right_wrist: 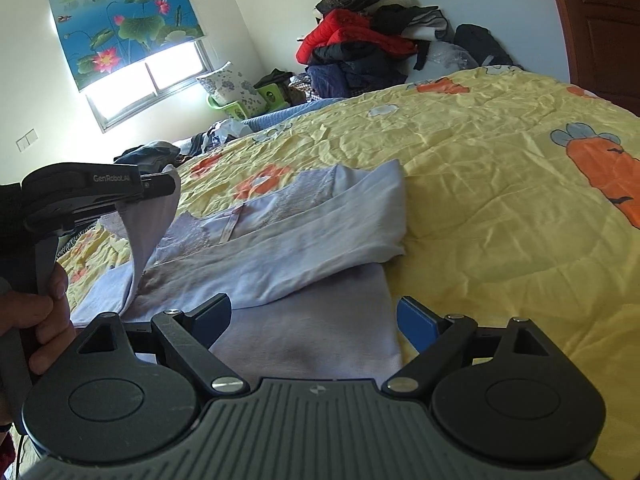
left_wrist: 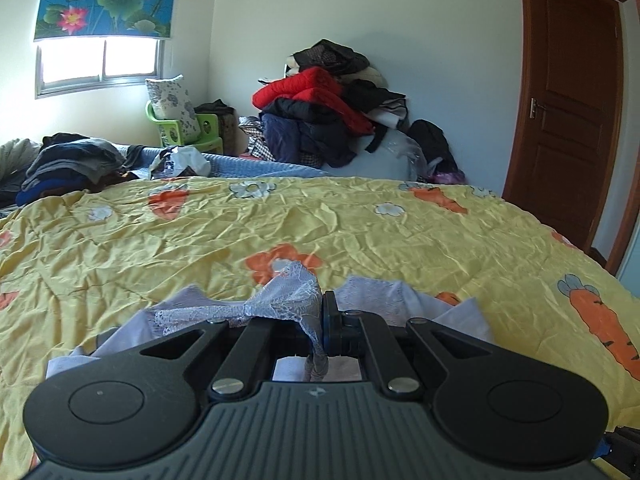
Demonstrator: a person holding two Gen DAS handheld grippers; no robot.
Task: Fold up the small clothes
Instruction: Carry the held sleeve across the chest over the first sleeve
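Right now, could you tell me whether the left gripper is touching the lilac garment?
Touching. The left wrist view shows the left gripper shut on the lilac garment's lace edge; the right wrist view shows cloth hanging from it.

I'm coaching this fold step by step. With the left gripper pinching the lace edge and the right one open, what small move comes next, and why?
Probably carry the left gripper across and lay its lifted flap onto the lavender garment. Its jaws are shut on the lace edge, held above the quilt, while the right gripper hovers open over the hem, holding nothing.
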